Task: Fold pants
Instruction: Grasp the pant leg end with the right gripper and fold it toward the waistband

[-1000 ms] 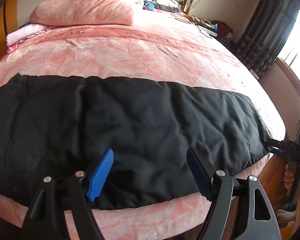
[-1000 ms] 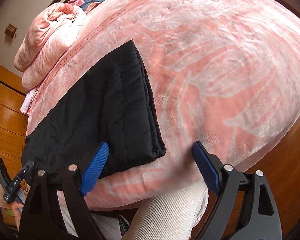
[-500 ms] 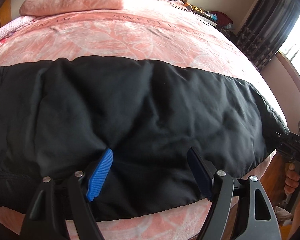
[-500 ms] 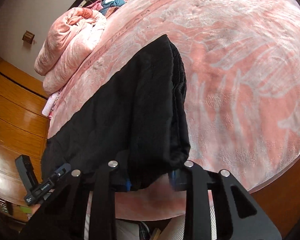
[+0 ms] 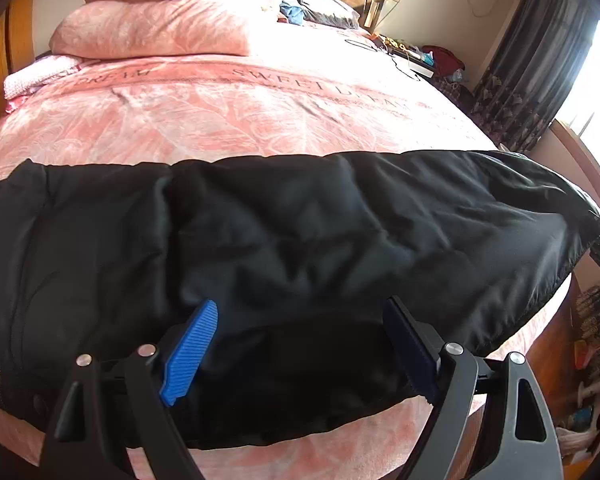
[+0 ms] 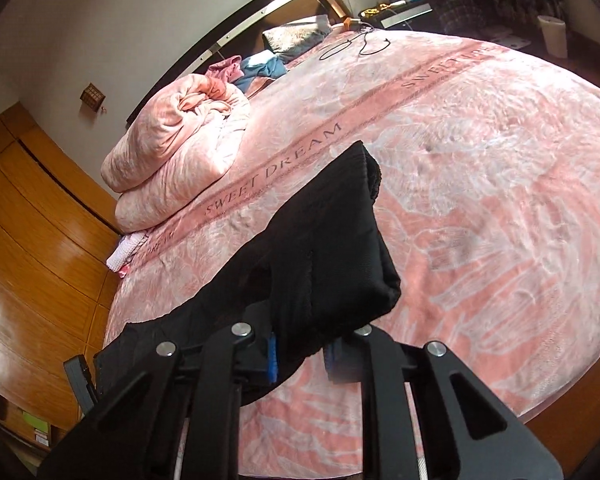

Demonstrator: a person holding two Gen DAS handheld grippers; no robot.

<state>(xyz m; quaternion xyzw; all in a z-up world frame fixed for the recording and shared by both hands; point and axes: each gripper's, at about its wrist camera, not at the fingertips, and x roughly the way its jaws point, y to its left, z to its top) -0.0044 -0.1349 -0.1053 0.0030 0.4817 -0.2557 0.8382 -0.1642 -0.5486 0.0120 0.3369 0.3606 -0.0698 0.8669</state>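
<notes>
Your left gripper (image 5: 300, 344): jaws spread wide, blue pads either side of the near edge of the pants (image 5: 300, 240), gripping nothing. Your right gripper (image 6: 300, 354): clenched on the leg end of the pants (image 6: 328, 264), cloth bunched between the pads and lifted off the blanket (image 6: 480, 200). Pants: black, stretched lengthwise along the near edge of the bed. Blanket: pink, lettered "SWEET DREAM". Folded quilt (image 6: 176, 160): pink, beyond the pants by the headboard. Wardrobe (image 6: 28, 248): wooden, beside the bed.
</notes>
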